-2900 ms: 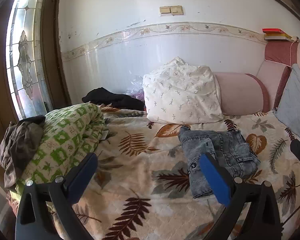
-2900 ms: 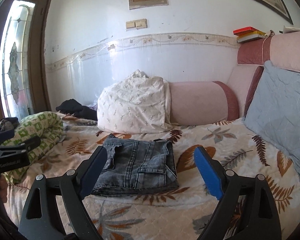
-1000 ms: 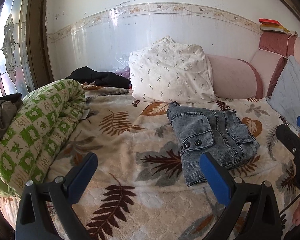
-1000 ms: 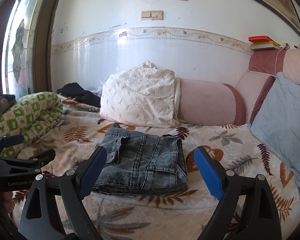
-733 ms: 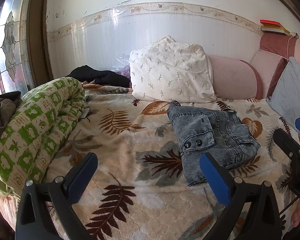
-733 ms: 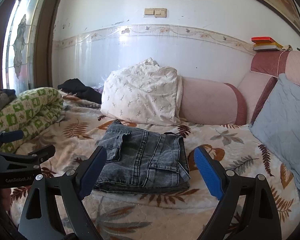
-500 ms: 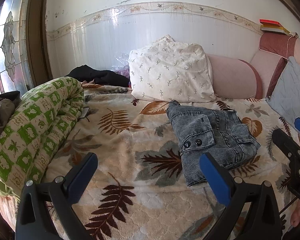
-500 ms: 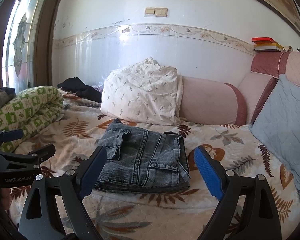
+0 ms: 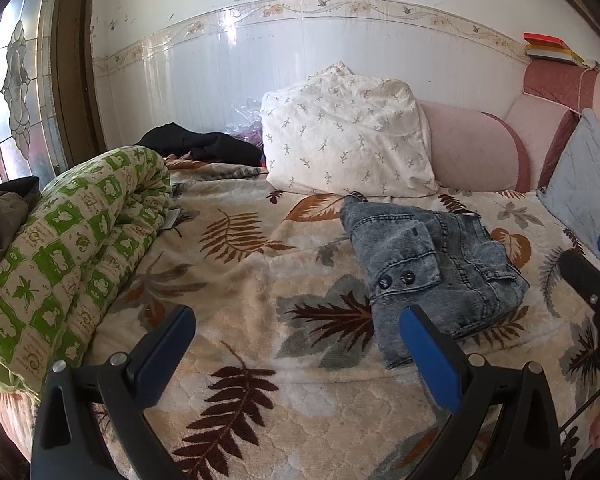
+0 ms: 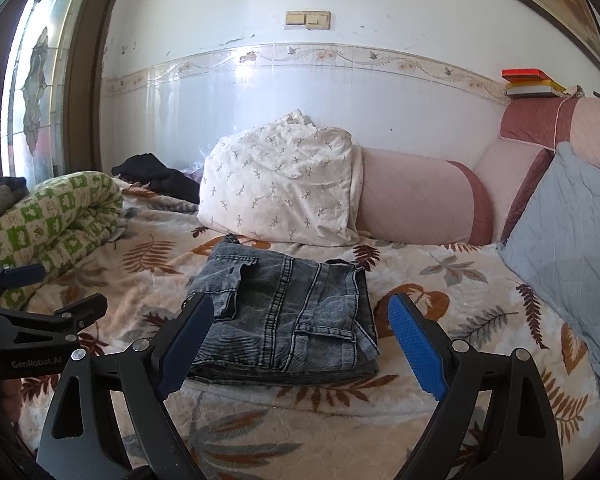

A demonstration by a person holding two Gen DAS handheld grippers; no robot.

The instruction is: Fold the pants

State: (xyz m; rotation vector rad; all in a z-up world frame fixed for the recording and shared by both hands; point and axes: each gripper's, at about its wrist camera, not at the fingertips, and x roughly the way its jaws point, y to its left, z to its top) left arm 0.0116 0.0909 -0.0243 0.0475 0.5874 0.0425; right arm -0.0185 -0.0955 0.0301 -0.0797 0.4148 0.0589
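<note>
Right gripper (image 10: 298, 330) jaws apart, empty, hovering just short of the pants (image 10: 288, 312). Left gripper (image 9: 296, 346) also spread, holding nothing. Pants lie folded into a compact stack mid-bed (image 9: 236, 360), near the white pillow (image 9: 348, 136). Folding looks done; little left.

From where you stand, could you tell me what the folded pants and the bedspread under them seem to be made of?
Pants: apparently denim, grey with a washed, mottled finish; pale stitched seams, a flap pocket and two dark buttons show in the left view. Bedspread: seemingly plush fleece, matte and fuzzy, with a quilted pattern pressed in and printed leaves; the fibre cannot be told.
</note>
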